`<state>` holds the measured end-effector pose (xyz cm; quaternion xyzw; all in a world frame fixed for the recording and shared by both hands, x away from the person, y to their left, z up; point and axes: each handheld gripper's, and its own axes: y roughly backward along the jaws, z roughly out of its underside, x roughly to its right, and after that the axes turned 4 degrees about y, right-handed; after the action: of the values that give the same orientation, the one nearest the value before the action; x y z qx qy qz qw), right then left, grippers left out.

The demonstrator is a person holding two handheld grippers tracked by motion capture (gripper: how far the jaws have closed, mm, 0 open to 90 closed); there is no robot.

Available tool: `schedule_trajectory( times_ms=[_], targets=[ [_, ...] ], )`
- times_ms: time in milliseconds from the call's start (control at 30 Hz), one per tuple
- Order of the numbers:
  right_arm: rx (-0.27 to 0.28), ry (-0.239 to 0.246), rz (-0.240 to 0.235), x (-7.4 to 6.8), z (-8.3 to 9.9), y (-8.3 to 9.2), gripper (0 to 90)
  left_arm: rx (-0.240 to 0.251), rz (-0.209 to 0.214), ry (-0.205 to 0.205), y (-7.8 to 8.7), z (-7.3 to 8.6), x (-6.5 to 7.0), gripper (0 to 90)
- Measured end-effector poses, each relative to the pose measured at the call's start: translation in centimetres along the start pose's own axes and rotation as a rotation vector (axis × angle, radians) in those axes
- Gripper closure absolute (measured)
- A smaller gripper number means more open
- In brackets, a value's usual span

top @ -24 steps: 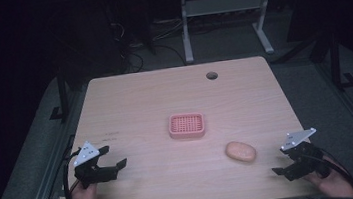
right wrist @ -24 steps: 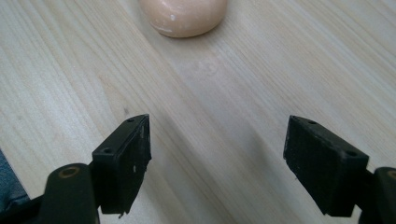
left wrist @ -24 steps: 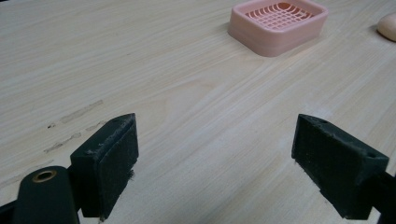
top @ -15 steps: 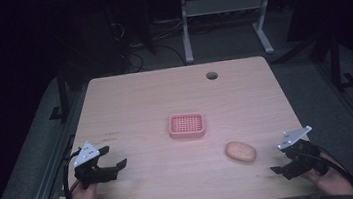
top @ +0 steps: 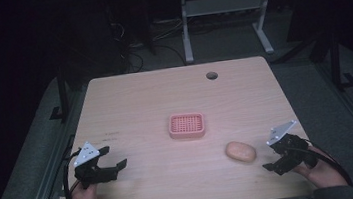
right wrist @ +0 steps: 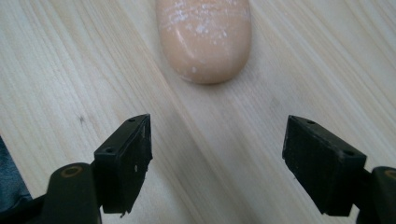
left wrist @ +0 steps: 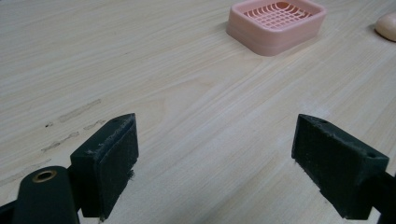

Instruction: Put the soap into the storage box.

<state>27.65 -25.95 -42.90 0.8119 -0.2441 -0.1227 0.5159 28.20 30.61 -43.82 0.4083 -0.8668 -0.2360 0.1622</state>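
A: The right gripper (top: pixel 278 161) sits at the table's (top: pixel 140 103) near right edge with its jaws wide and nothing between them. The soap bar (top: pixel 241 151) lies flat on the wood just ahead of it, apart from the pads.

B: So the step in hand looks like the reach for the soap. In the right gripper view the soap bar (right wrist: pixel 204 37) is above the jaws and a bit left of their centre line.

A: Then the person should shift the gripper that way first, go forward until the bar lies between the pads, and close across its narrow width, low, near the wood. It looks smooth and rounded, so a pinch high on the curve could squirt it out.

B: And the pink dish (top: pixel 186 125)?

A: Mid-table, well apart from the soap. The left gripper (top: pixel 114 167) rests near the left front edge, jaws wide and empty too, pointing toward the pink dish (left wrist: pixel 276 21).
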Motion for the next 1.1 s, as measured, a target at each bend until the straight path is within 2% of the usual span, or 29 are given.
schedule_trajectory(
  times_ms=[300,733,1100],
  targets=[
    [-0.021,0.044,-0.016,0.2,-1.9,-0.3,23.0,0.008,0.003,0.003,0.0,0.0,-0.1,14.3],
    [-0.044,0.105,-0.052,0.4,-4.6,-1.7,22.5,0.008,0.005,0.005,0.0,0.0,-0.1,14.3],
    [-0.085,0.145,-0.075,0.5,-6.6,-3.1,22.3,0.010,0.005,0.009,0.0,0.0,-0.1,14.3]
  ],
)
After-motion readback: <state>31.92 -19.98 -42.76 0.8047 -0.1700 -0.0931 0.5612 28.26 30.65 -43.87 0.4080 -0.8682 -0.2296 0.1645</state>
